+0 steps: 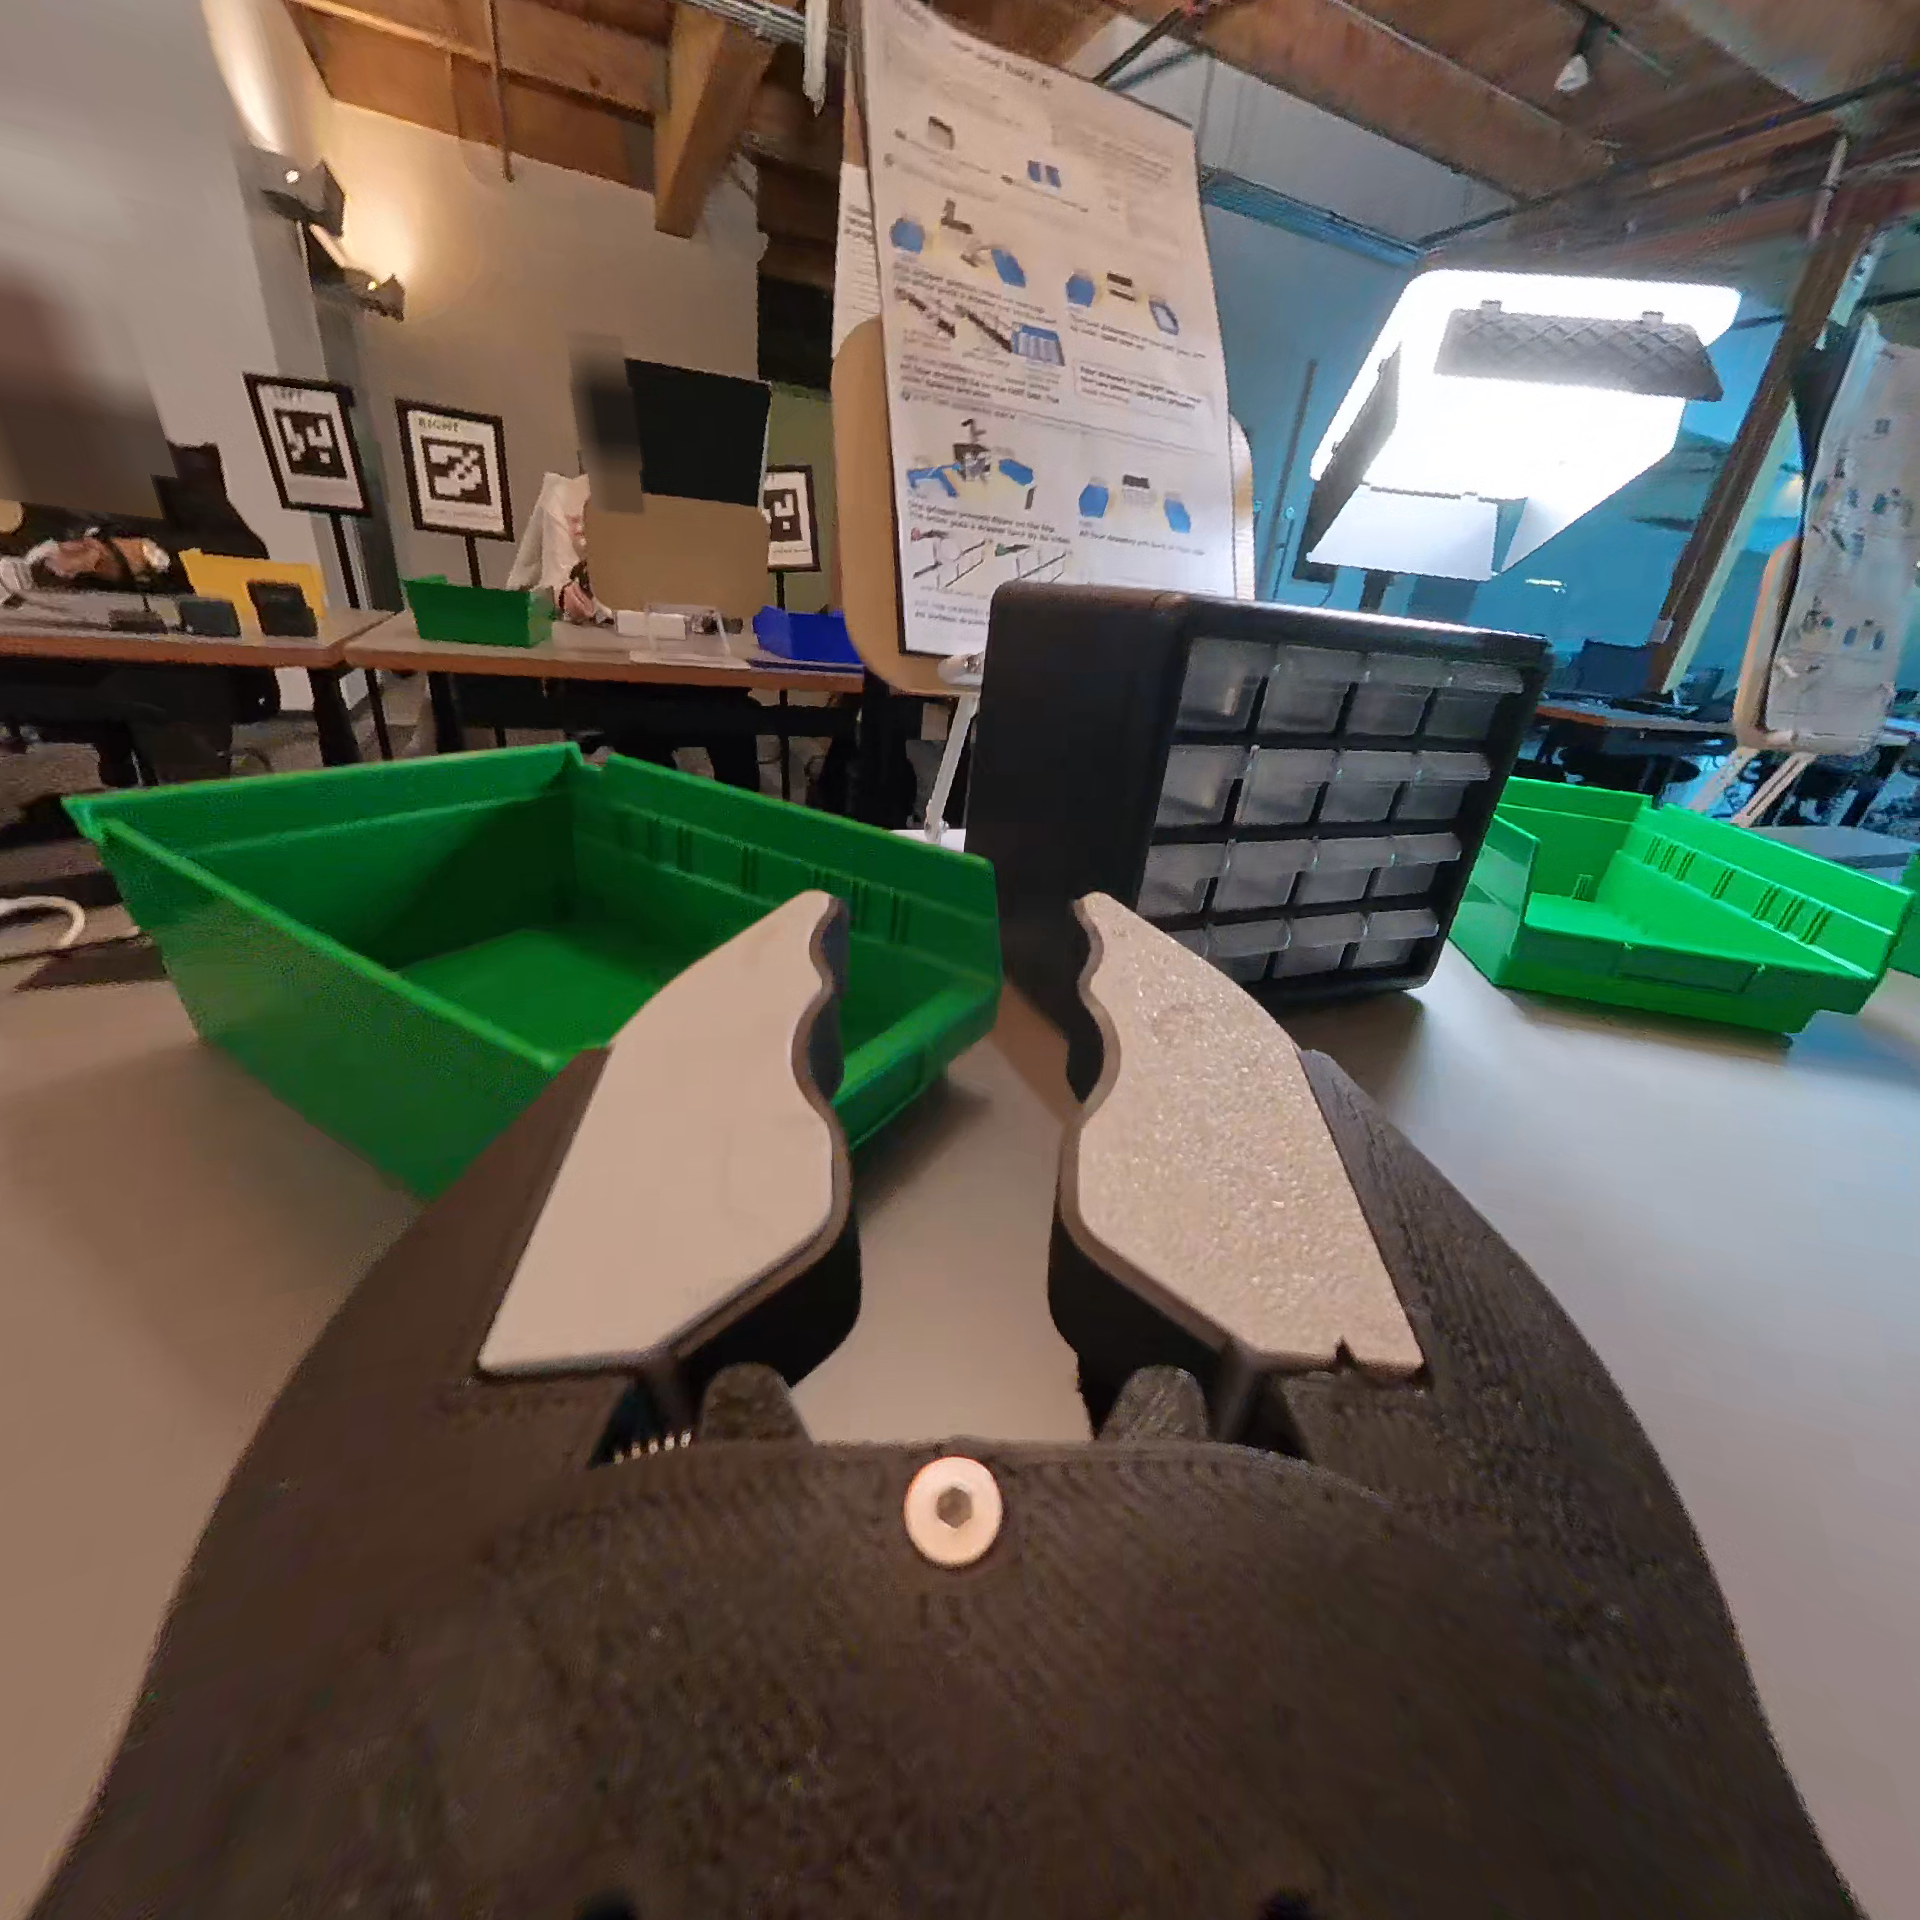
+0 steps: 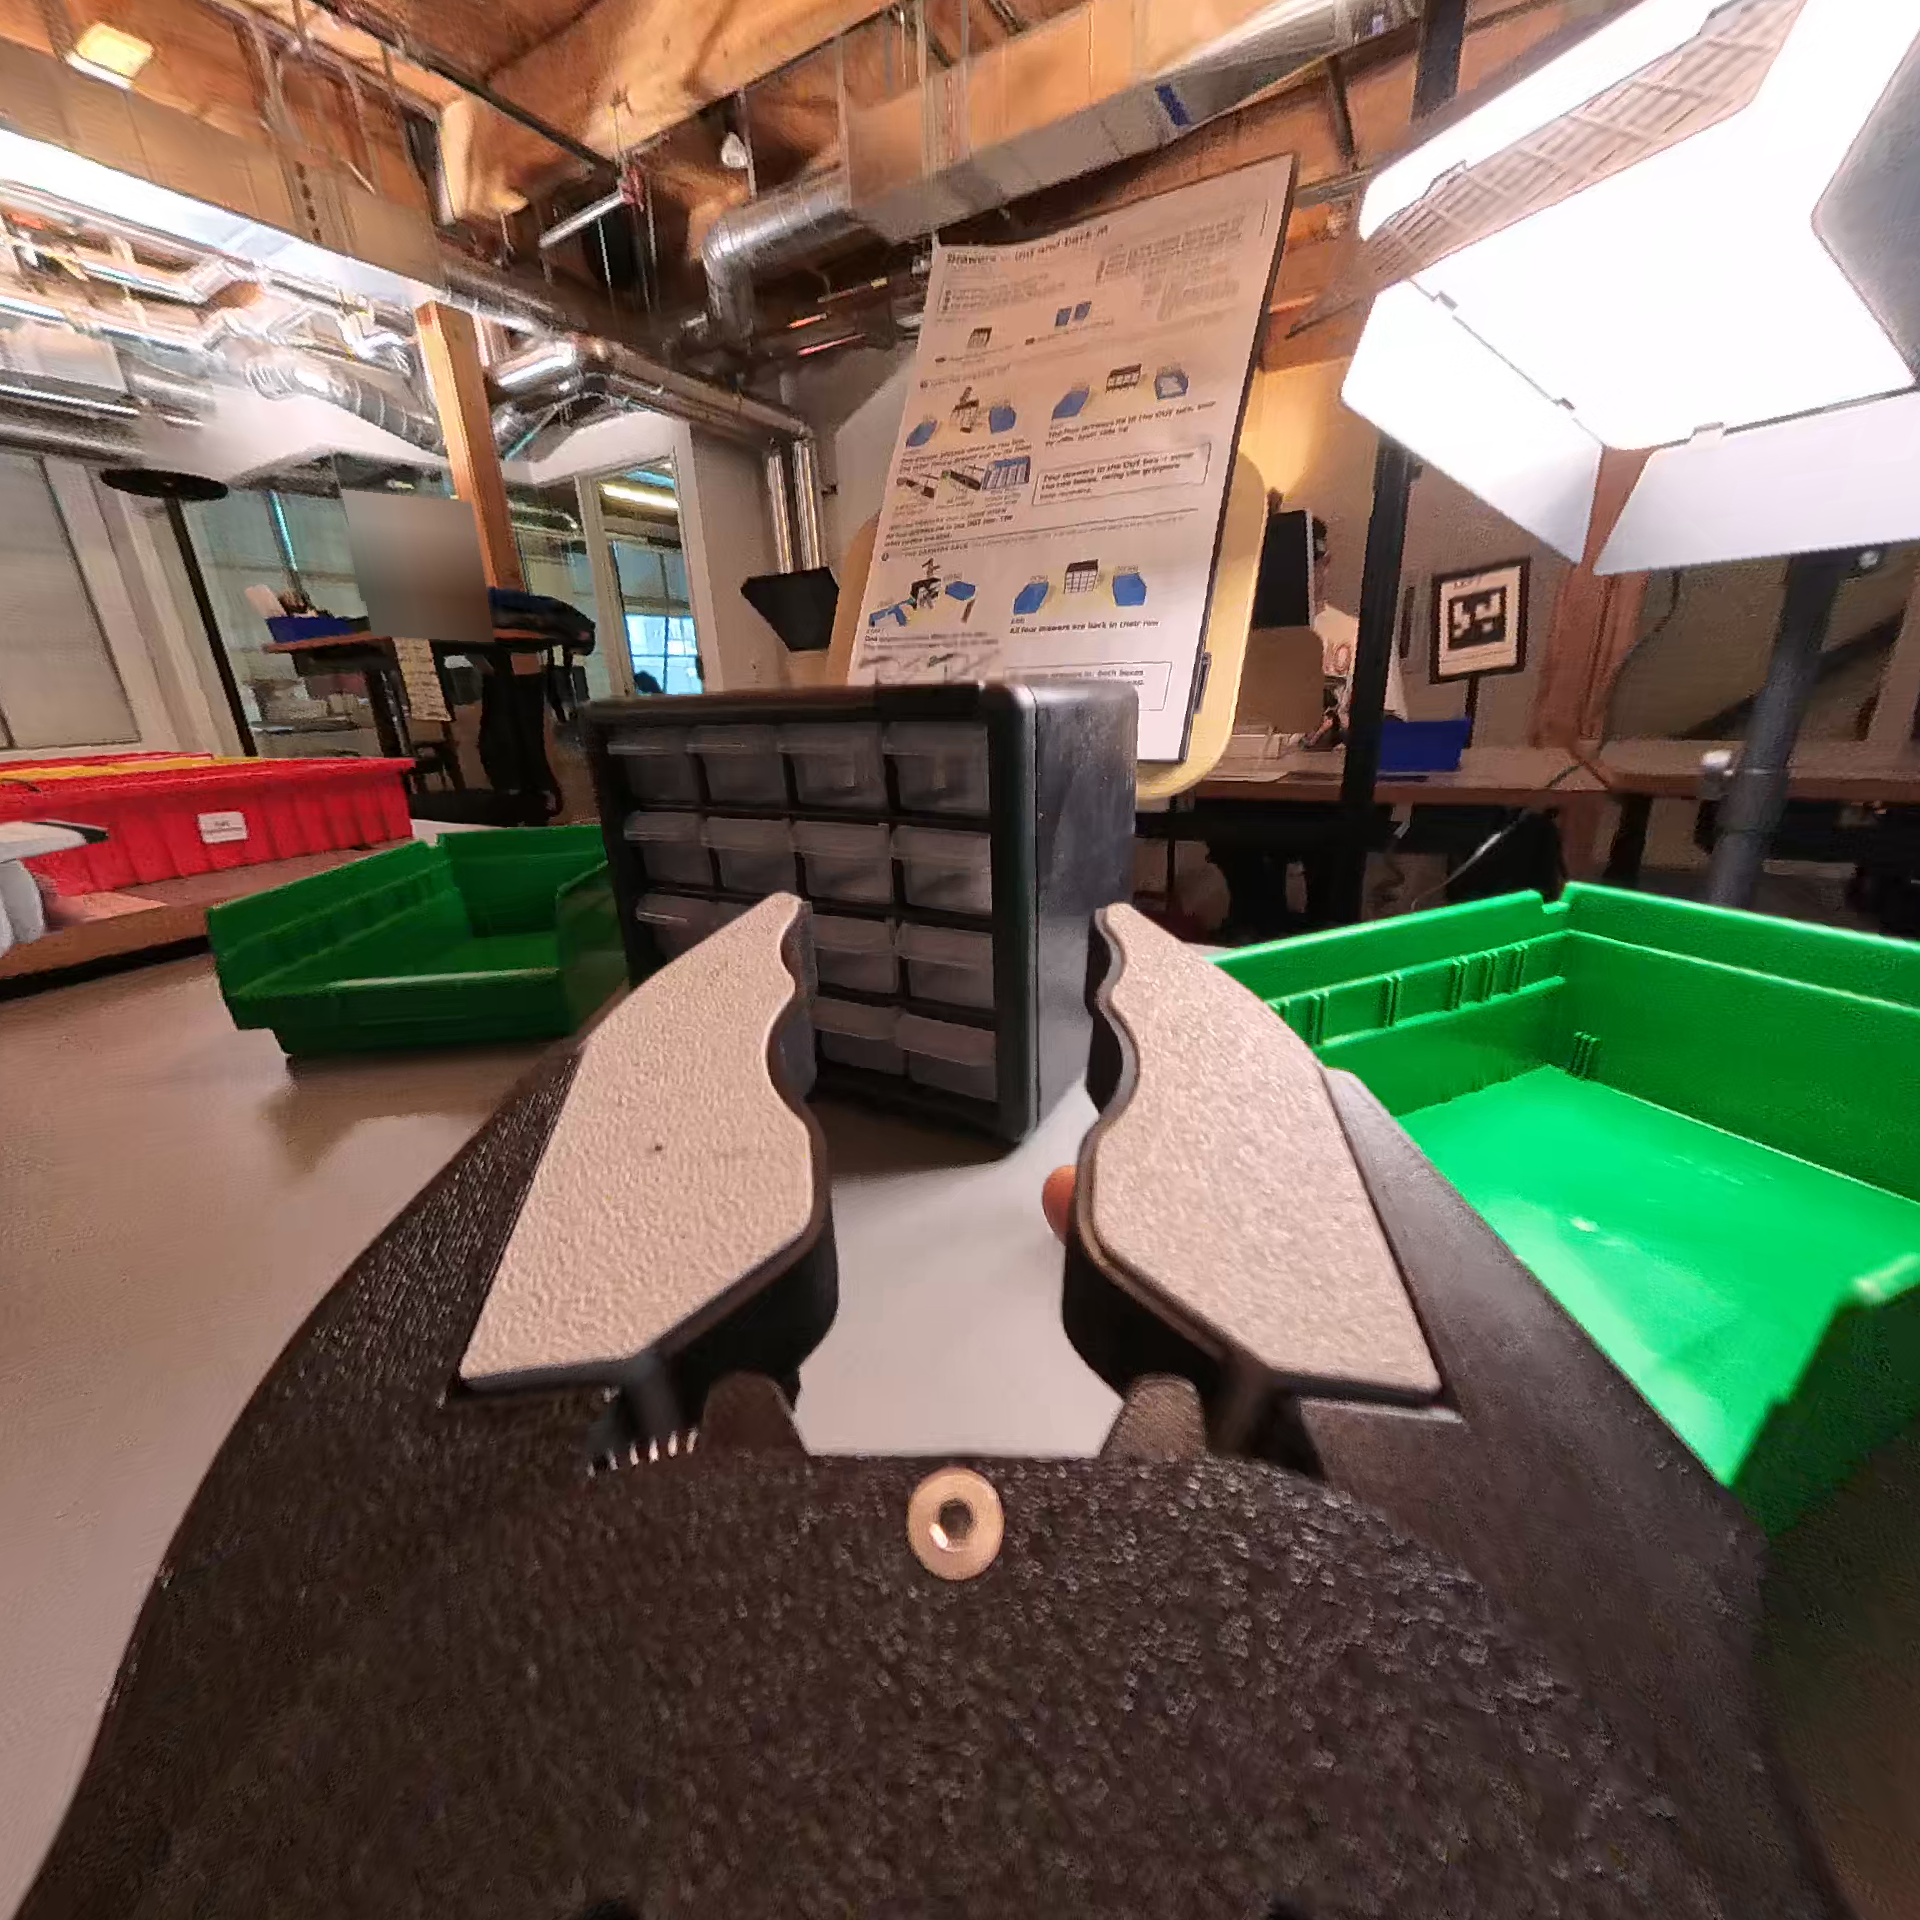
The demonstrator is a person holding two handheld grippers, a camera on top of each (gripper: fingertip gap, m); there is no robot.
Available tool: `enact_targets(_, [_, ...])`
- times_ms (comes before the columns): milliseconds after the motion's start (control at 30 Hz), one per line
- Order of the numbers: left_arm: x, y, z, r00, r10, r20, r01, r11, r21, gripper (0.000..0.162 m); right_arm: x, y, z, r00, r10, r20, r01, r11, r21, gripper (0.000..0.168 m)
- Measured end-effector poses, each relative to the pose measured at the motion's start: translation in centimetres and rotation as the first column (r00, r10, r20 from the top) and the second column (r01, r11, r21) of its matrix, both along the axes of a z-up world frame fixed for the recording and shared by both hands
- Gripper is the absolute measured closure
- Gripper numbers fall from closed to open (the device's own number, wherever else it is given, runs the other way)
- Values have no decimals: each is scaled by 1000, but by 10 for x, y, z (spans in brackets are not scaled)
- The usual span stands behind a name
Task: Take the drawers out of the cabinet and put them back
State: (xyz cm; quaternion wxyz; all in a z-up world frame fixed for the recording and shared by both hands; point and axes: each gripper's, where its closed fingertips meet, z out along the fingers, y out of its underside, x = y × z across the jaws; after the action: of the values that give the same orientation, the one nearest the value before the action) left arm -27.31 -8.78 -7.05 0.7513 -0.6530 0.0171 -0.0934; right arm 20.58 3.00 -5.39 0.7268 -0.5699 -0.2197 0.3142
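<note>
A black cabinet point(image 1: 1247, 790) with four rows of clear plastic drawers point(image 1: 1320, 800) is seen standing upright on a grey table point(image 1: 1558, 1195), right of centre in the left wrist view and at centre in the right wrist view point(image 2: 862, 914). Every drawer front is shown seated in its slot. The left gripper point(image 1: 956, 935) is held low over the table with its grey fingers spread and nothing between them; the right gripper point(image 2: 945, 935) is likewise spread and empty, aimed at the cabinet's lower rows.

A green bin point(image 1: 499, 935) is set at the left of the left wrist view, just beside the cabinet, and a second green bin point(image 1: 1683, 914) lies at the right; neither is seen to hold anything. Behind the cabinet, a printed instruction sheet point(image 1: 1039, 343) with diagrams and text is propped on a board; its wording is not given here. Black-and-white marker signs point(image 1: 312, 447) are mounted on stands at the left of that view.

A workshop room is shown, with exposed wooden beams, silver ducting point(image 2: 748, 239) and bright light panels point(image 2: 1621, 343) at the upper right of the right wrist view. Red crates point(image 2: 208, 821) are stacked at the left edge.
</note>
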Motion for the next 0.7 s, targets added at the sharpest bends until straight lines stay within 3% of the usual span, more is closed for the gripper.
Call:
enact_targets(100, [-3, 0, -14, 1000, 23, -7, -23, 1000, -2, 122, 5, 5, -13, 1000, -1, -6, 1, 1000, -14, 117])
enact_targets(700, [-3, -5, -16, 999, 37, -31, -36, 999, 15, 122, 10, 9, -19, 996, -75, 53, 74, 997, 26, 117])
